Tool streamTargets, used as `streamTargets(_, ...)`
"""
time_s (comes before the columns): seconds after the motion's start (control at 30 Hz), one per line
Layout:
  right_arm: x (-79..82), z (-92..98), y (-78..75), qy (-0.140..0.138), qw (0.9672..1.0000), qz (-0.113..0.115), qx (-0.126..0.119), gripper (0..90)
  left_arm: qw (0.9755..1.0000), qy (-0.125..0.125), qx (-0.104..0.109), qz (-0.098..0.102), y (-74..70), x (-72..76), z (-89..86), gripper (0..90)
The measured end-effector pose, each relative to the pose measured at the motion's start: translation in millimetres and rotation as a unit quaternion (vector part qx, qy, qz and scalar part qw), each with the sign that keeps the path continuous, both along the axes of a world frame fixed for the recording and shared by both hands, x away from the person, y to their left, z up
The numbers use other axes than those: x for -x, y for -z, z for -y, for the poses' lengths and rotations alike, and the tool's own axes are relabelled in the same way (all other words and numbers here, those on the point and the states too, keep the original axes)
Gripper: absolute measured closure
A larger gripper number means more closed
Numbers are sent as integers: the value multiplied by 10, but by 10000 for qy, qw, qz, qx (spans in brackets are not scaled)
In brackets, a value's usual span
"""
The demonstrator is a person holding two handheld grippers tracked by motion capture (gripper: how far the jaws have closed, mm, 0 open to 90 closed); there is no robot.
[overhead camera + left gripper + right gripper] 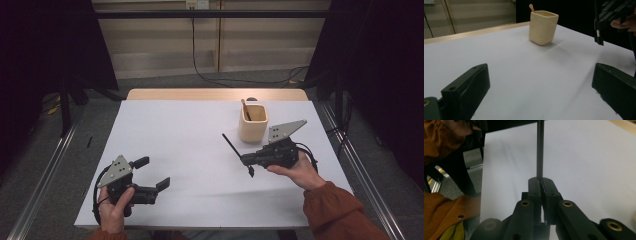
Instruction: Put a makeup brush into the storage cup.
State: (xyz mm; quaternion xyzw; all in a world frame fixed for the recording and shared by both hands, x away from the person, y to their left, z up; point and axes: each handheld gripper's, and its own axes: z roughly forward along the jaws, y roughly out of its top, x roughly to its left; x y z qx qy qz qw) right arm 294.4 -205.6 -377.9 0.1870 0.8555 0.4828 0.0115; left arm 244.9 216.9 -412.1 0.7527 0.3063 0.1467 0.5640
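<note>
Black stick (pixel 231 144) pinched in right gripper (pixel 248 162), cup (pixel 253 124) just beyond. Left gripper (pixel 152 175) open, idle. Carry step; next: tip stick upright over cup.

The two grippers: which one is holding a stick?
The right gripper, beside the cream cup. Its jaws are shut on a thin black stick. The left gripper is wide open and holds nothing.

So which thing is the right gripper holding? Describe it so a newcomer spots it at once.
Start at the white table, then the beige cup toward its far right. Just in front, the right gripper is shut on a thin black stick, dark and straight, unlike the pale wooden stick standing in the cup.
</note>
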Motion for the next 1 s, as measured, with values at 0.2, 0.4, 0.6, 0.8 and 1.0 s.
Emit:
streamTargets(0.2, -28, -112, -20, -219, 9986, -59, 469, 863, 9999, 122, -1, -43, -38, -33, 41, 14)
streamTargets(0.4, -87, -193, -49, -289, 9963, -107, 799, 863, 9995, 302, -56, 16, -88, -51, 122, 14)
streamTargets(0.6, -120, -287, -67, -455, 9918, -185, 1181, 863, 9988, 478, -103, 40, -105, -80, 170, 14)
streamTargets(0.8, -135, -379, -92, -623, 9854, -171, 1573, 863, 9986, 510, -148, 32, -114, -72, 172, 15)
streamTargets(1.0, -160, -397, -90, -705, 9782, -276, 1932, 863, 9985, 526, -147, 2, -108, -85, 172, 15)
